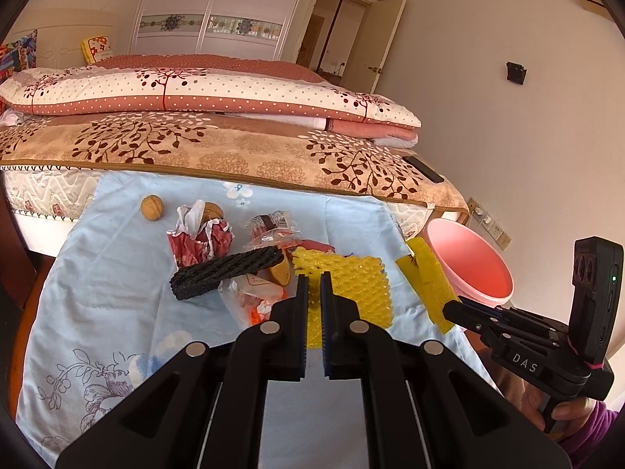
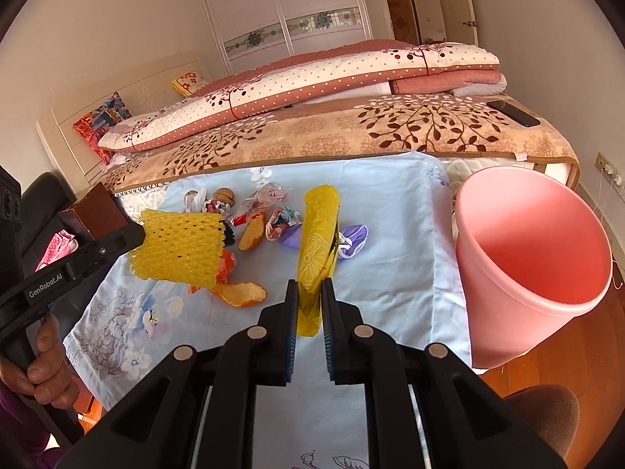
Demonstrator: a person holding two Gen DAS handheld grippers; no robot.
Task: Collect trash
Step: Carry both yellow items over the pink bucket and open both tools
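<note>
My left gripper (image 1: 314, 277) is shut on a yellow foam net (image 1: 351, 289) and holds it above the blue cloth; the net also shows in the right wrist view (image 2: 179, 248). My right gripper (image 2: 308, 283) is shut on a yellow plastic wrapper (image 2: 318, 242), which also shows in the left wrist view (image 1: 427, 281), just left of the pink bin (image 2: 535, 258). More trash lies on the cloth: a black foam net (image 1: 226, 271), red crumpled paper (image 1: 203, 238), clear snack wrappers (image 1: 273, 228), orange peel (image 2: 242, 293) and a purple wrapper (image 2: 353, 240).
The blue floral cloth (image 1: 117, 273) covers a table pushed against a bed (image 1: 234, 148) with folded quilts. Walnuts (image 1: 151, 207) lie at the cloth's far side. A dark phone (image 2: 513, 113) lies on the bed corner. The pink bin stands right of the table (image 1: 472, 262).
</note>
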